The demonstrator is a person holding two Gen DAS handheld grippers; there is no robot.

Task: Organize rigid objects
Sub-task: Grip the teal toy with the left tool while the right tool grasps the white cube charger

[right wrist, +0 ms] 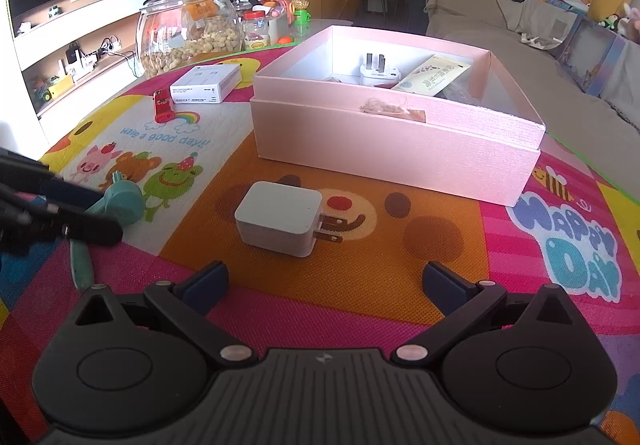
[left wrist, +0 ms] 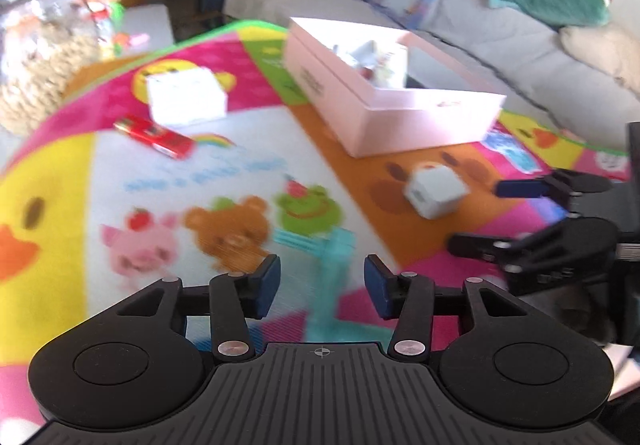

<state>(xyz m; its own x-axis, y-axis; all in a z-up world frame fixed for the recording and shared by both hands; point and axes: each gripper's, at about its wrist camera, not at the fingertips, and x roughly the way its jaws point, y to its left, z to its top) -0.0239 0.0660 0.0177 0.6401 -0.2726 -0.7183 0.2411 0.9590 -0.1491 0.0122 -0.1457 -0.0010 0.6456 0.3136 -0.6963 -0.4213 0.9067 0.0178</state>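
In the left wrist view, the left gripper (left wrist: pixel 322 287) is held with its fingers apart over a teal tool (left wrist: pixel 334 273) on the play mat (left wrist: pixel 60 173); the grasp is best made across its handle. One red lighter (left wrist: pixel 154 136) and one white carton (left wrist: pixel 186 97) are counted.

In the right wrist view, the right gripper (right wrist: pixel 324 283) is spread wide and empty before one white charger (right wrist: pixel 280 219), to be squeezed across its flat sides. One pink box (right wrist: pixel 400 149) stands beyond, already holding one white adapter (right wrist: pixel 376 73).

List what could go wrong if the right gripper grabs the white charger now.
1. The white charger lies flat with its prongs toward the pink box; the open right gripper might pinch the prongs instead of the body.
2. The left gripper hovers close over the teal tool; the two could collide.
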